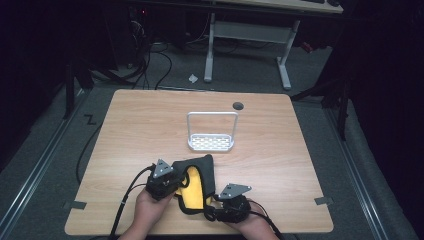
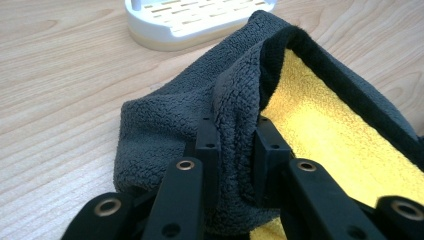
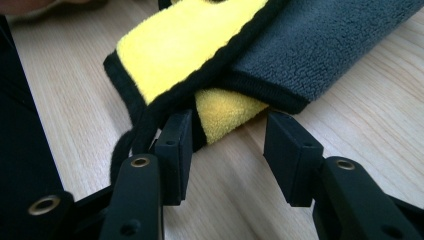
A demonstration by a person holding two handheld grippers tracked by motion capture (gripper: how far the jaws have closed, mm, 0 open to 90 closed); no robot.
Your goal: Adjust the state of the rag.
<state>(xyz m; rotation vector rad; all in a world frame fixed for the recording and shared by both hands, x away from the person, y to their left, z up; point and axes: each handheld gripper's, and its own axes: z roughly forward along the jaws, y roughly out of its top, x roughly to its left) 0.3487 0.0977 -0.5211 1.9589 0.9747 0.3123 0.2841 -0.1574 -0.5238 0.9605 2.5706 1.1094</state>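
Note:
A cloth (image 1: 201,166), dark grey on one side and yellow on the other with a black hem, lies folded near the table's front edge. My left gripper (image 1: 177,186) sits at its left side; in the left gripper view the gripper (image 2: 234,135) is shut on a raised grey fold of the cloth (image 2: 165,120). My right gripper (image 1: 212,207) is at the cloth's near corner. In the right gripper view its jaws (image 3: 230,130) stand open around a yellow corner of the cloth (image 3: 310,45), the left pad touching the black hem and the right pad apart.
A white slotted rack (image 1: 211,142) with a tall wire handle stands on the wooden table (image 1: 135,125) behind the cloth, and its base (image 2: 165,30) lies just beyond the fold. A dark round hole (image 1: 238,105) sits near the far edge. A person's hands enter from the bottom.

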